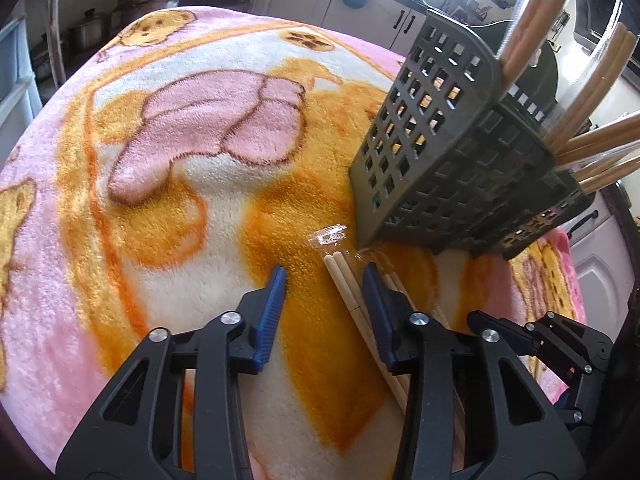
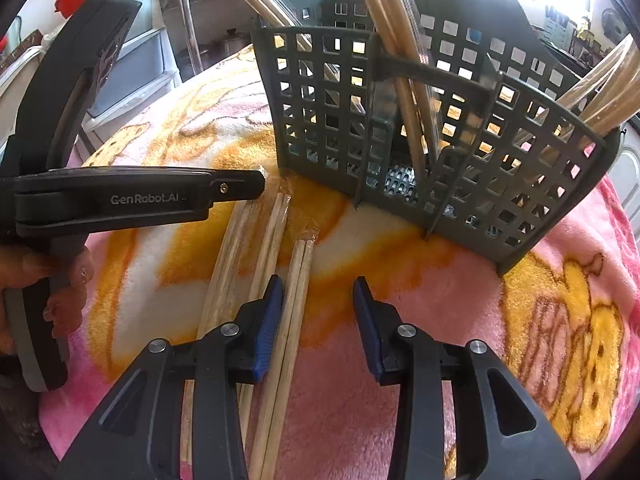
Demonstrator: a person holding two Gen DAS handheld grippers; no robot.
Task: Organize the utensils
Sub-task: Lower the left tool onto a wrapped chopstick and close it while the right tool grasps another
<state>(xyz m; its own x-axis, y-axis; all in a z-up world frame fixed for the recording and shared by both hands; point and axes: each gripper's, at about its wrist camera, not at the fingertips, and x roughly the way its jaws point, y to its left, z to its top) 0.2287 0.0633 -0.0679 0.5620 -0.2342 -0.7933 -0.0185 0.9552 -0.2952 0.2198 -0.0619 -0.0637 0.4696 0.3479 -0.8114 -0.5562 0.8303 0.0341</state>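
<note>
Grey gridded basket (image 2: 460, 148), pink-orange blanket (image 1: 180, 152)

Left gripper (image 1: 324, 272): fingers spread wide, blue pads facing each other, held low near the foot of the utensil basket (image 1: 452, 168). Right gripper (image 2: 316, 284): fingers likewise parted, nothing clamped, pointed at the basket's front wall. The person's left hand (image 2: 60, 288) wraps the left tool's handle (fingernails visible).
</note>
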